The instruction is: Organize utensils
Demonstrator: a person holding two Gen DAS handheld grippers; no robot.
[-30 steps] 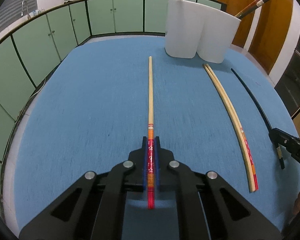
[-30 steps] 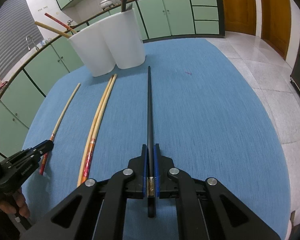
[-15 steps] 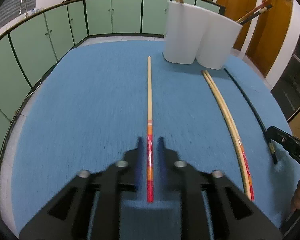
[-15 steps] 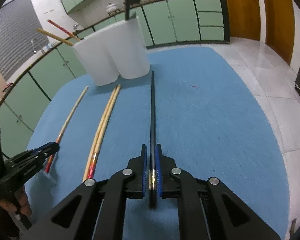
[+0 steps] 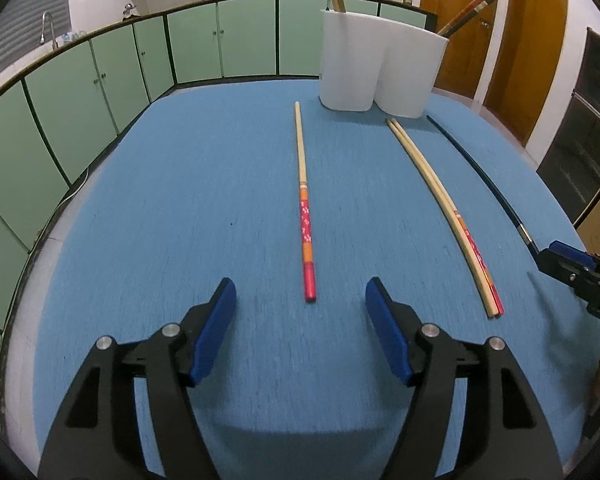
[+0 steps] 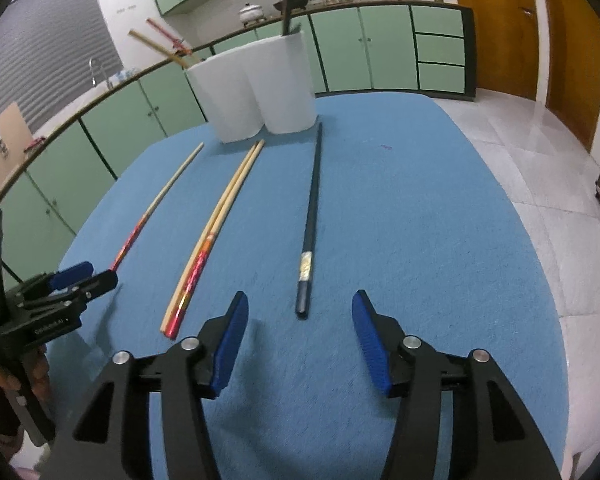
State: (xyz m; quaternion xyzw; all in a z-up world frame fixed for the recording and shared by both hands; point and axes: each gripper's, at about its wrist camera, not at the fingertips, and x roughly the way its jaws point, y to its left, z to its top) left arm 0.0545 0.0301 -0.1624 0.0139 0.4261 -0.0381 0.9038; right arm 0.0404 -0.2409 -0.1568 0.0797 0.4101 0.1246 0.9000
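A red-handled wooden chopstick (image 5: 303, 200) lies on the blue table, pointing at the white two-cup holder (image 5: 380, 68). My left gripper (image 5: 300, 312) is open, just behind its red end, not touching it. A black chopstick (image 6: 311, 216) lies in front of my right gripper (image 6: 298, 322), which is open and empty. A pair of wooden chopsticks (image 5: 440, 204) lies between the two; it also shows in the right wrist view (image 6: 214, 232). The holder (image 6: 256, 88) has several chopsticks standing in it.
The blue table (image 5: 180, 200) has a rounded edge. Green cabinets (image 5: 100, 92) curve around the left and back. A tiled floor (image 6: 540, 160) lies to the right of the table. The right gripper shows at the left view's edge (image 5: 576, 272).
Both grippers have opened and let go of their chopsticks, which now lie on the table. Both grippers have drawn back slightly.
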